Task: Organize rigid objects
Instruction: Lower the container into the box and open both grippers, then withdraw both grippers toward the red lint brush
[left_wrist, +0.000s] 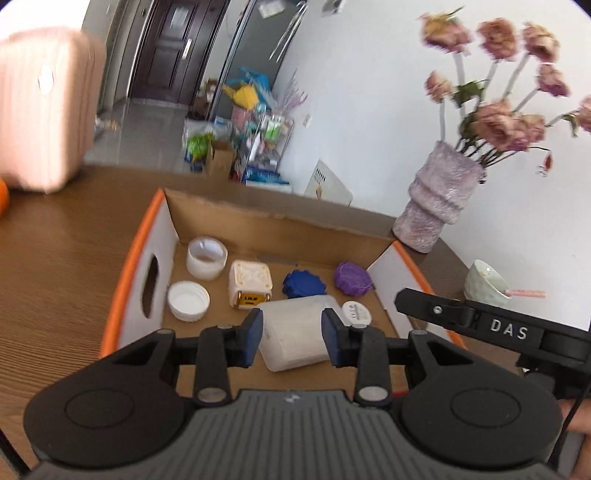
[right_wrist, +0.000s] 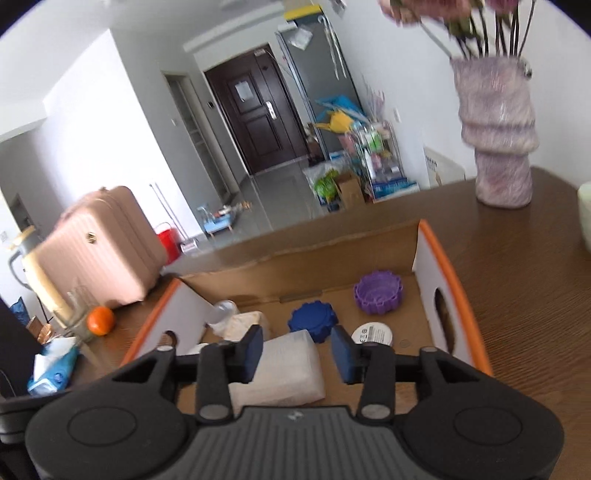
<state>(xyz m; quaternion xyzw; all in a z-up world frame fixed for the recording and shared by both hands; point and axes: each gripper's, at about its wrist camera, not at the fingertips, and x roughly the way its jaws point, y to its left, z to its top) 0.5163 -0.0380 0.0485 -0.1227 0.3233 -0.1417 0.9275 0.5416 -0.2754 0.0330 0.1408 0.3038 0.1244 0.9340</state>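
Wooden table (left_wrist: 66, 258), cardboard box (left_wrist: 273, 218) of caps, white container (left_wrist: 295, 332) between left gripper (left_wrist: 291, 338) fingers.

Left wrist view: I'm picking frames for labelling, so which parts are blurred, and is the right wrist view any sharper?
Left wrist view: pink suitcase and flowers smeared, box contents fairly crisp. Right wrist view: vase and flower stems soft, purple piece clear; fisheye bends both.
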